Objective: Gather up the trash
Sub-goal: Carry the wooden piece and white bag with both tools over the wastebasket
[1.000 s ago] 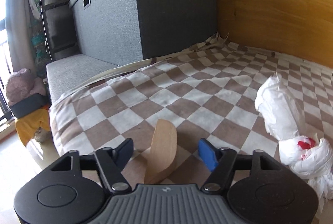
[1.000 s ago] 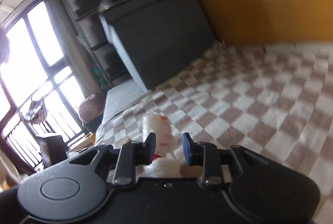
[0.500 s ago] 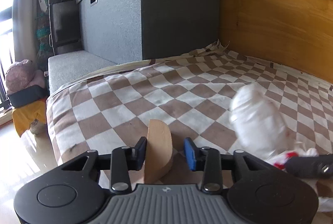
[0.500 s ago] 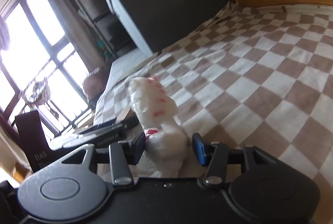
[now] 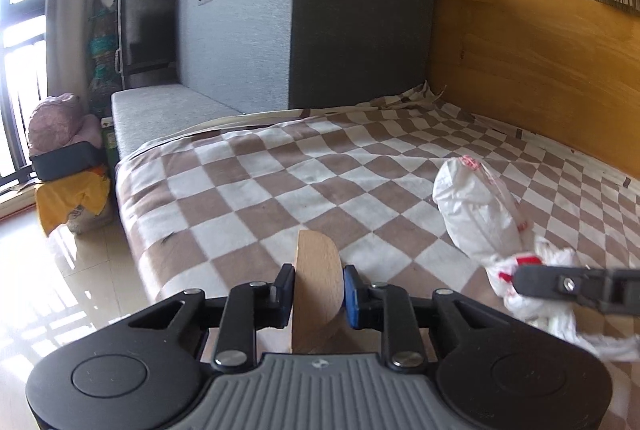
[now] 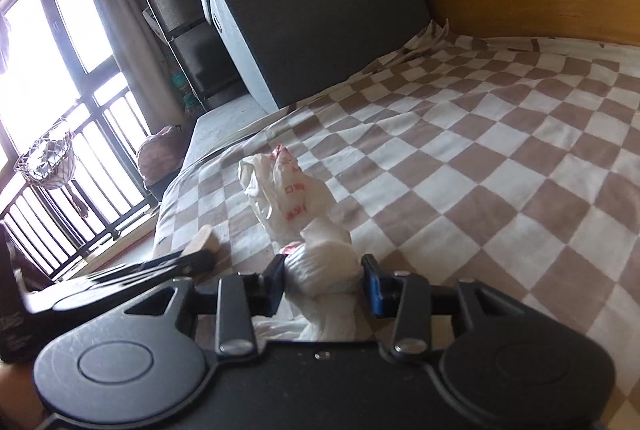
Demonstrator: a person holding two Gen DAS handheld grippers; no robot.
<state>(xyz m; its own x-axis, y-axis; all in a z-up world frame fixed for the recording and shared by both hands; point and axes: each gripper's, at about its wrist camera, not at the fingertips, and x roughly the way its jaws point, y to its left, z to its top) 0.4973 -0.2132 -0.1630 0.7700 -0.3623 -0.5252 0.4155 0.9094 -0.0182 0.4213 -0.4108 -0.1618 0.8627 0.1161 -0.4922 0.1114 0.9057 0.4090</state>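
My left gripper [image 5: 318, 284] is shut on a rounded wooden piece [image 5: 318, 294] held upright above the near edge of the checkered bed. A white plastic bag with red print [image 5: 478, 214] lies on the bed to its right. In the right wrist view my right gripper [image 6: 323, 280] is shut on the bunched end of that bag [image 6: 298, 206], the rest trailing forward on the bedcover. The wooden piece [image 6: 204, 240] and the left gripper also show at the left of the right wrist view. A right finger [image 5: 576, 284] shows in the left wrist view.
The brown-and-white checkered bedcover [image 5: 280, 182] ends at a near edge with shiny floor [image 5: 60, 270] beyond. A big grey storage box [image 5: 300, 30] and a wooden wall [image 5: 540, 50] stand behind. A grey bench [image 5: 160, 114], a yellow bag [image 5: 72, 198] and a window [image 6: 52, 90] are on the left.
My left jaws closed from wide open onto the wooden piece. My right gripper lowered the white bag onto the bed, its jaws spread a little wider, still gripping the bunched end.
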